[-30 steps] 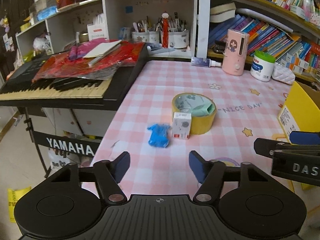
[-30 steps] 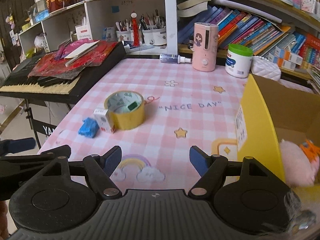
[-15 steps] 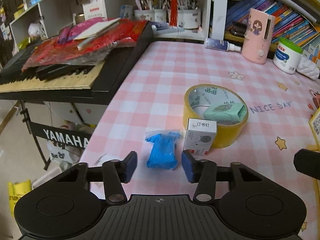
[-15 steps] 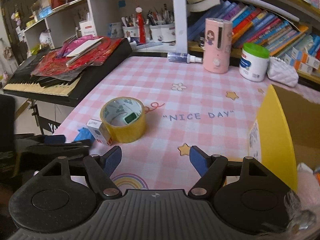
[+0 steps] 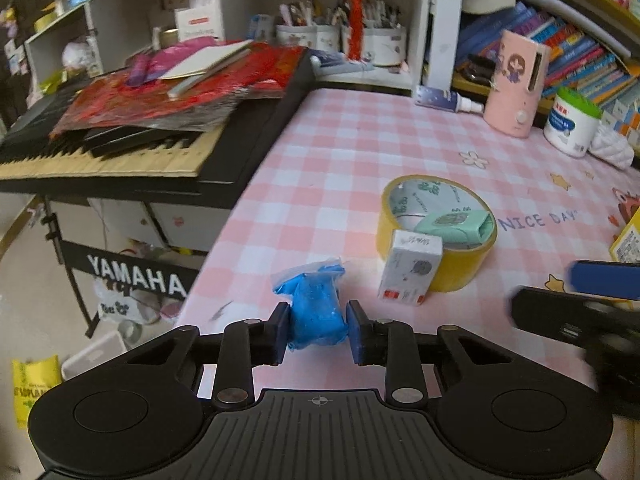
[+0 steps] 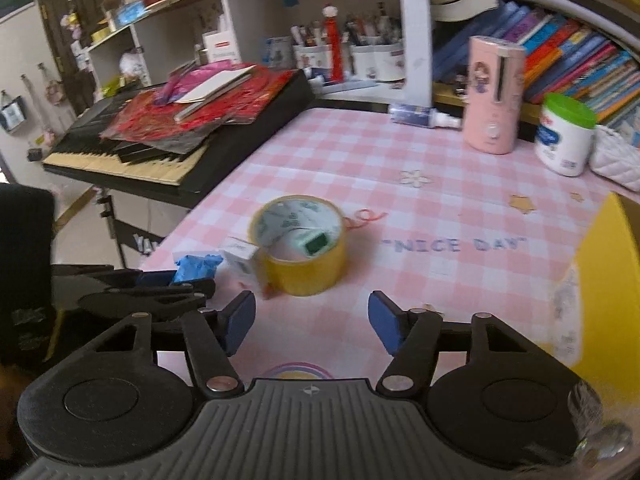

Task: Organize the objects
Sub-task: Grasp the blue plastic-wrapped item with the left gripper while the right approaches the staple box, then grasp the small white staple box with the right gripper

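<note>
Left tongs (image 5: 317, 330) clenched on crinkled blue plastic-wrapped packet (image 5: 316, 312), long axis pointing away along fingers. Right tongs (image 6: 312, 322) released, farther off.

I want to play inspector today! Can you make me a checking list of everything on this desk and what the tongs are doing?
Surface: pink checked tablecloth printed with "NICE DAY".
Job's things: blue bag, small white box leaning on the yellow tape roll, a green thing inside the roll; yellow box at the right edge.
Clutter: pink dispenser, green-lidded tub, spray bottle.
Grippers: left tongs shut on the blue bag; right tongs open, empty.
Cables: nothing seen.
Surroundings: Yamaha keyboard under red papers, pen cups, bookshelves.
</note>
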### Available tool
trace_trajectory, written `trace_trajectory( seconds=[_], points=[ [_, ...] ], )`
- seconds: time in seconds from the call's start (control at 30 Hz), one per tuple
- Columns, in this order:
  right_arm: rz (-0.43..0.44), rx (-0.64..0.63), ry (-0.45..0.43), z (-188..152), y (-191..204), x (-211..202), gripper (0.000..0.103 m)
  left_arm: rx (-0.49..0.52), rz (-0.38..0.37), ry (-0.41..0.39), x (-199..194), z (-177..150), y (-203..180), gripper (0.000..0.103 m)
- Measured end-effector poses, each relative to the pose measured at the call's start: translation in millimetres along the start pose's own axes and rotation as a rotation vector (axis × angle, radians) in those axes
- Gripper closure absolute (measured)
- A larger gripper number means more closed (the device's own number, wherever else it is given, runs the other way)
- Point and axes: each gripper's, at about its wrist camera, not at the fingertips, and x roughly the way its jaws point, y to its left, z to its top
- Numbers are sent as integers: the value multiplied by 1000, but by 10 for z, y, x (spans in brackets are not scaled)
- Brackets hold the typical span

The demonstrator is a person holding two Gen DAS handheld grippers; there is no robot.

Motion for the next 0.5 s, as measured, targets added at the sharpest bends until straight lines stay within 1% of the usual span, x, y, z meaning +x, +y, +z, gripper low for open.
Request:
trace_trajectory(
  seconds=[0.13,0.23,0.33,0.4,0.5],
  points=[
    [58,5,31,46,117,197,48,-50,19,-1,-206,-97,172,75],
    [78,19,48,70,197,374,49,-75,36,3,-319,-150,292,75],
    [90,30,55,94,285,574,49,-78,57,5,-404,-197,366,75],
    [85,42,59,105,333,703,49,-86,65,7,-457,-230,406,75],
    [40,39,48,114,376,822,50,-93,80,4,-523,-263,451,75]
  ],
)
